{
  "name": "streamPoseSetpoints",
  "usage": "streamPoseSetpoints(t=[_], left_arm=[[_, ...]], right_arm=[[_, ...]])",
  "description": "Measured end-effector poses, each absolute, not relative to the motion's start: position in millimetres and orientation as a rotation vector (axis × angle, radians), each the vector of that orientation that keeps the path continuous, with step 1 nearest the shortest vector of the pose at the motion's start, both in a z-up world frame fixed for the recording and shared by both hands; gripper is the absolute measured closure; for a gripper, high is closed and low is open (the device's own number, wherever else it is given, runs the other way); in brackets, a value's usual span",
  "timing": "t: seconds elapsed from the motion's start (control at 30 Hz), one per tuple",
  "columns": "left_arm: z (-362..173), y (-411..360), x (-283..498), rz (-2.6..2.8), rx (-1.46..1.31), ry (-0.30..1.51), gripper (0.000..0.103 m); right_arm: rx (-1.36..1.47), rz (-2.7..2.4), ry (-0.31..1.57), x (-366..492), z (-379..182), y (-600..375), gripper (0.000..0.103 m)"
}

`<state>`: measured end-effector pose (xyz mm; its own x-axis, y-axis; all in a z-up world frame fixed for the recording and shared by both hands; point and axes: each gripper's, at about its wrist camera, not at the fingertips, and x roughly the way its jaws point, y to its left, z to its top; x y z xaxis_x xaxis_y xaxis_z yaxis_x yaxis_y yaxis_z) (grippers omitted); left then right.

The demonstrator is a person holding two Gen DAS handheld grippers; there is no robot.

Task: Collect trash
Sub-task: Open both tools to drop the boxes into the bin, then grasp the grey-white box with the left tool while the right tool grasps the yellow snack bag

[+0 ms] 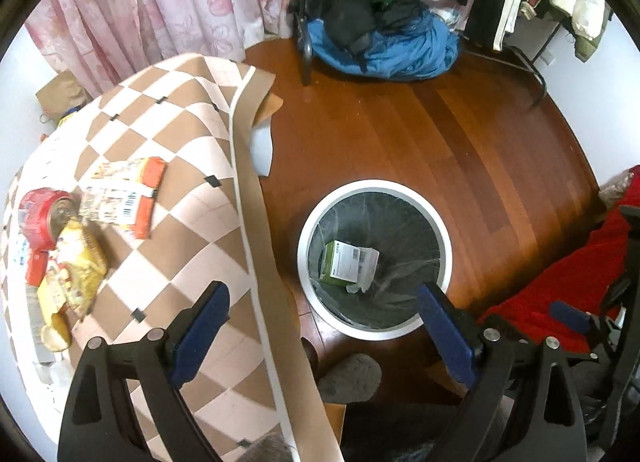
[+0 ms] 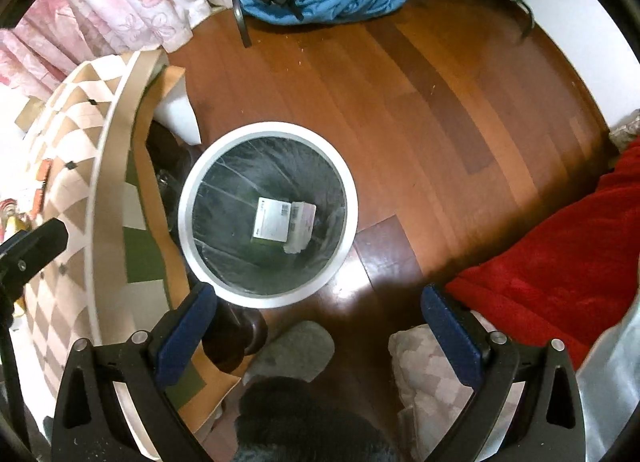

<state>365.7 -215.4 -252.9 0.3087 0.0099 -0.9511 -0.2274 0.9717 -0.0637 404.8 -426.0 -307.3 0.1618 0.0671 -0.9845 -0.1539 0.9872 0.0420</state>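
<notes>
both claws wide, empty — left claw (image 1: 322, 326), right claw (image 2: 318, 326); wrappers (image 1: 120, 194) on table only in left view.

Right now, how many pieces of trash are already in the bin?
1 that shows: a green and white box lying on the liner at the bottom of the white-rimmed bin. Something smaller could be hidden under it.

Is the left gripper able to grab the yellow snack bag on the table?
Probably yes. The left gripper is open and empty, and the yellow snack bag lies uncovered on the table.
</notes>
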Motion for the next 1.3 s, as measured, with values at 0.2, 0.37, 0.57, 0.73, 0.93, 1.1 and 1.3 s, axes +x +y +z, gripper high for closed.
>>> streamPoseSetpoints(t=[0.2, 0.37, 0.57, 0.73, 0.93, 1.1, 1.3], left_arm=[[-219.2, -213.3, 345.9, 0.159, -0.191, 1.187, 0.007], [-182.9, -202.6, 319.9, 0.182, -0.177, 1.125, 0.007], [-151.2, -147.7, 277.0, 0.272, -0.215, 1.068, 0.007], [-156.6, -73.6, 230.2, 0.429, -0.241, 1.078, 0.007], [-214.8, 27.8, 176.4, 0.629, -0.350, 1.181, 0.007], [-269.4, 84.2, 162.5, 0.622, -0.503, 1.255, 0.008], [-301.9, 100.6, 170.0, 0.559, -0.540, 1.294, 0.021]], right_arm=[[-0.047, 0.167, 1.342, 387.4, -259.2, -427.1, 0.000], [0.003, 0.206, 1.292, 367.4, -214.7, -422.6, 0.000], [0.030, 0.307, 1.232, 341.1, -167.2, -383.0, 0.000], [0.008, 0.437, 1.256, 324.5, -165.4, -309.2, 0.000], [0.069, 0.556, 1.365, 314.9, -213.2, -202.8, 0.000], [0.122, 0.562, 1.478, 322.7, -265.9, -121.0, 0.000], [0.073, 0.507, 1.521, 339.9, -303.9, -65.2, 0.000]])
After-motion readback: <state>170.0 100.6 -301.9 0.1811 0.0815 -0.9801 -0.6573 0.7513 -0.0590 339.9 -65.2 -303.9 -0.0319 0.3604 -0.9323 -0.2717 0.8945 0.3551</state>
